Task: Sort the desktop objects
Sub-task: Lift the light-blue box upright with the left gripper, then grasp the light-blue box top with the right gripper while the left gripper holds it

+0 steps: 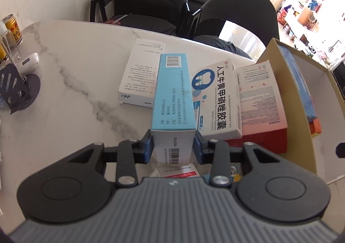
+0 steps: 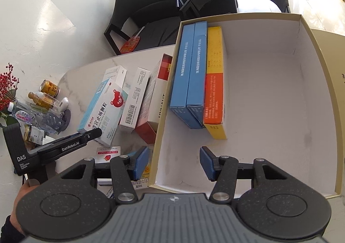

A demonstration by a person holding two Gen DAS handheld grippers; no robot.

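Clamping a light-blue medicine carton [image 1: 173,100] between its blue ribbed pads, the left gripper [image 1: 173,148] holds the box by its near end, lifted above the white marble-veined table [image 1: 64,83]. The carton is a long, smooth cardboard block with a barcode on its far top face and another on its white end flap; the right wrist view shows its front with a red cartoon bear and red Chinese lettering. Just right of it lies a white box [image 1: 215,98] printed with a blue tooth figure and large black Chinese characters, "Capsules" legible in the small print. Beside that sits a pink-and-red box [image 1: 262,109], and behind, a plain white box [image 1: 140,72] marked "24".

The right gripper [image 2: 175,164] hangs with its jaws wide apart and nothing between them, straddling the near-left wall of an open cardboard storage box [image 2: 280,102], tan outside and matte white inside. Against its left wall stand two blue boxes [image 2: 188,72] and a yellow-and-orange box [image 2: 214,83], touching side by side. The left device's black handle reads "GenRobot.AI" and "DAS". At the table's far-left edge cluster a gold can [image 2: 49,87], amber dropper bottles and a clear "Ganten" water bottle [image 2: 21,115].
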